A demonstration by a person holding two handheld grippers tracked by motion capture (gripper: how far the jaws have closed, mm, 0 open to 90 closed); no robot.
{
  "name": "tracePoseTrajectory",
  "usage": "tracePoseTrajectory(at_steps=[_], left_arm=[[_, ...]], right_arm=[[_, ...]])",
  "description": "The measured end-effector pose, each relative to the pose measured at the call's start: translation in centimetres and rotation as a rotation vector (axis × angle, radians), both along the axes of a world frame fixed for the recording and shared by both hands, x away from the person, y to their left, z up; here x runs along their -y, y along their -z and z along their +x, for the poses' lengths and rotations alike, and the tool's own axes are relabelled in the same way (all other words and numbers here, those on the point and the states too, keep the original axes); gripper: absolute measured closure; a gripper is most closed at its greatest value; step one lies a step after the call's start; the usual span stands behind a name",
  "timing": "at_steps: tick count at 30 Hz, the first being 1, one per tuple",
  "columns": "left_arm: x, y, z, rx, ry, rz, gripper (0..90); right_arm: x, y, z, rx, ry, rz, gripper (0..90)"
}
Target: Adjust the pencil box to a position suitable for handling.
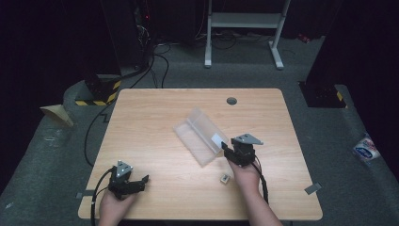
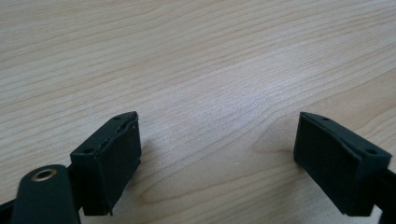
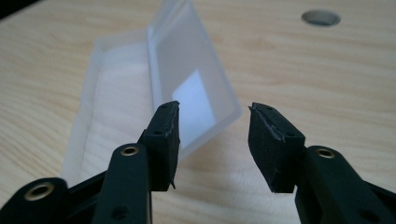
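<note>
Clear box (image 1: 200, 135) lies open mid table (image 1: 155, 117), lid up; right gripper (image 1: 226, 147) jaws apart at lid corner, likely to grab it; left gripper (image 1: 141, 181) waits open near edge; small block (image 1: 225, 178) beside right hand

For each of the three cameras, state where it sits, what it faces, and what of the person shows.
High view: above the person's side, looking forward and down on the table; both forearms and grippers show.
Left gripper view: rides the left gripper, facing bare wood.
Right gripper view: rides the right gripper, facing the open clear box.
Shared: high and right gripper views both show the box and table hole.
</note>
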State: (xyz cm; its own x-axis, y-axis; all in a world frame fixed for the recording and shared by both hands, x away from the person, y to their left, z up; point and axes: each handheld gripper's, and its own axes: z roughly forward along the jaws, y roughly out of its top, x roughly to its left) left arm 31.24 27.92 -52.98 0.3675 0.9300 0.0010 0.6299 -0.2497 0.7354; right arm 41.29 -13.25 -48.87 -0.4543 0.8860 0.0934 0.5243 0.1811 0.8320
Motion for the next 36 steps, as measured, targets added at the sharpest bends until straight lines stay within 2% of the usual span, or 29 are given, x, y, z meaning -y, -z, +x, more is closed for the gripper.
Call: tracePoseTrajectory(at_steps=[1,2,7,12,20,24,26,29,33,36], left_arm=[[0.0,0.0,0.0,0.0,0.001,0.0,15.1],[0.0,0.0,0.0,0.0,0.001,0.001,15.1],[0.0,0.0,0.0,0.0,0.002,0.001,15.1],[0.0,0.0,0.0,-0.002,0.002,0.001,15.1],[0.0,0.0,-0.1,-0.001,0.003,0.003,15.1],[0.0,0.0,-0.1,0.0,0.003,0.003,15.1],[0.0,0.0,-0.1,0.0,0.003,0.003,15.1],[0.0,0.0,-0.1,-0.001,0.004,0.004,15.1],[0.0,0.0,-0.1,0.001,0.005,0.004,15.1],[0.0,0.0,-0.1,0.001,0.005,0.003,15.1]], right_arm=[[0.0,0.0,0.0,0.0,0.0,0.0,52.2],[-0.5,0.5,0.0,-0.02,-0.007,-0.022,52.3],[-1.3,1.2,0.3,-0.025,-0.006,-0.071,54.9],[-1.3,1.3,1.2,0.001,0.013,-0.107,59.4],[-0.4,0.8,3.4,0.011,0.068,-0.097,57.6],[-0.3,0.6,2.4,0.004,0.044,-0.066,52.9],[-0.8,1.1,1.7,-0.027,0.02,-0.055,50.4],[-1.7,1.8,1.3,-0.056,-0.009,-0.076,50.2],[-2.3,2.6,1.4,-0.083,-0.005,-0.108,53.4],[-2.1,2.7,1.9,-0.069,0.014,-0.143,54.6]])
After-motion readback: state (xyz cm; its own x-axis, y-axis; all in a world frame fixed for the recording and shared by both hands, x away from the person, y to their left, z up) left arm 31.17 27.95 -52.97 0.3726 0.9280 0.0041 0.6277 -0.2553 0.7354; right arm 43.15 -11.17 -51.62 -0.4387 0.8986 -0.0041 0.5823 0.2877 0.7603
